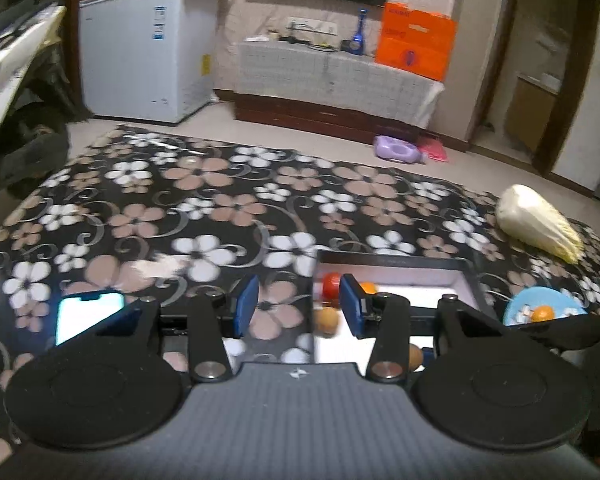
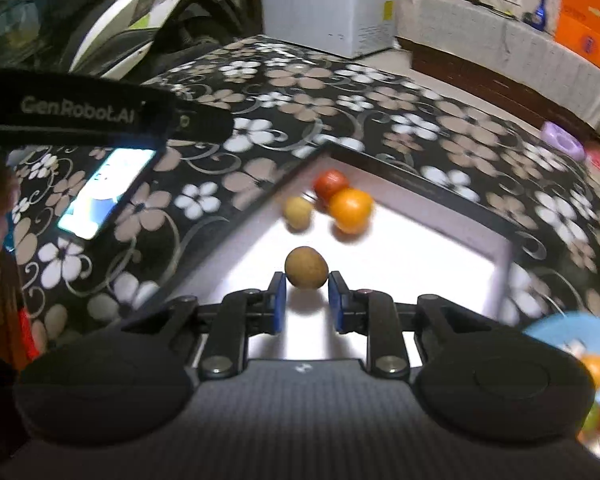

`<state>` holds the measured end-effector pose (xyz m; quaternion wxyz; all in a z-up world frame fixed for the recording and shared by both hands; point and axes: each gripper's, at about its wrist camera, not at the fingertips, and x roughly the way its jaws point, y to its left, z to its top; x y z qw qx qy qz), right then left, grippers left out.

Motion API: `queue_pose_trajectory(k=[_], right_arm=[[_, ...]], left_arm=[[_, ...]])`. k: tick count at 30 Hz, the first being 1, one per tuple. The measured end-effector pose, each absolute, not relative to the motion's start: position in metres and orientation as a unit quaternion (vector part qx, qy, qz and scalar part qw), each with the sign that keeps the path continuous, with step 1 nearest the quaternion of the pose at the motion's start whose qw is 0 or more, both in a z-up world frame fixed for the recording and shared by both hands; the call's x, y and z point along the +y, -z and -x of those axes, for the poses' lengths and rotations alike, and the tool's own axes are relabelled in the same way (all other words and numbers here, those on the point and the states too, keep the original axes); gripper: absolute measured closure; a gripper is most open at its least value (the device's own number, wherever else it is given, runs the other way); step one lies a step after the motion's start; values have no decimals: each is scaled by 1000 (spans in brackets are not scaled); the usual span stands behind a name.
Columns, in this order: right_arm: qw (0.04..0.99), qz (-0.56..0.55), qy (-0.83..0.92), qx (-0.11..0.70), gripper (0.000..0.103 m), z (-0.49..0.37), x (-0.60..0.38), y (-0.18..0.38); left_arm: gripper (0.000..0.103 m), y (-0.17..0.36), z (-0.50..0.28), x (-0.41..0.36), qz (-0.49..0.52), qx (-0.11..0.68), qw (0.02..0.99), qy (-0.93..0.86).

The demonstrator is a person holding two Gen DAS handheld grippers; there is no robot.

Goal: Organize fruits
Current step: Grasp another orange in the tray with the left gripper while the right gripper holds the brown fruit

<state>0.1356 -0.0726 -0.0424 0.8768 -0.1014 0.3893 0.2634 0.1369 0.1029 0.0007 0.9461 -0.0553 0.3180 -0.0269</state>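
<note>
A brown fruit (image 2: pixel 306 267) is gripped between the pads of the right gripper (image 2: pixel 306 298), over the white tray (image 2: pixel 440 240), a grasp seen only in the right wrist view. Beyond the fingertips, a red fruit (image 2: pixel 331 184), an orange (image 2: pixel 350 210) and a yellowish fruit (image 2: pixel 298 212) are clustered in the tray's far corner. The left gripper (image 1: pixel 298 306) is held apart, nothing between its fingers, tablecloth (image 1: pixel 180 200) below. Only its view takes in the cabbage (image 1: pixel 538 222), far right; the blue plate (image 1: pixel 540 304) is partly blocked by the right finger's linkage
</note>
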Motion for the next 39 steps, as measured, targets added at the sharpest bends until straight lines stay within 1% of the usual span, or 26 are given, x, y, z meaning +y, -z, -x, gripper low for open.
queue_pose_trajectory(k=[7, 15, 25, 34, 39], right_arm=[[894, 78, -224, 380, 77, -119, -114, 26], [913, 40, -196, 355, 77, -112, -151, 6], [910, 37, -210, 355, 77, -115, -161, 10], [910, 33, -218, 350, 78, -115, -166, 7], [911, 29, -218, 349, 78, -115, -169, 6]], left_arm=[[52, 11, -150, 68, 54, 334, 939, 63], [52, 34, -173, 42, 46, 370, 925, 66], [54, 55, -203, 23, 33, 403, 914, 43], [54, 63, -218, 23, 21, 401, 916, 16], [59, 65, -218, 16, -1, 395, 919, 6]])
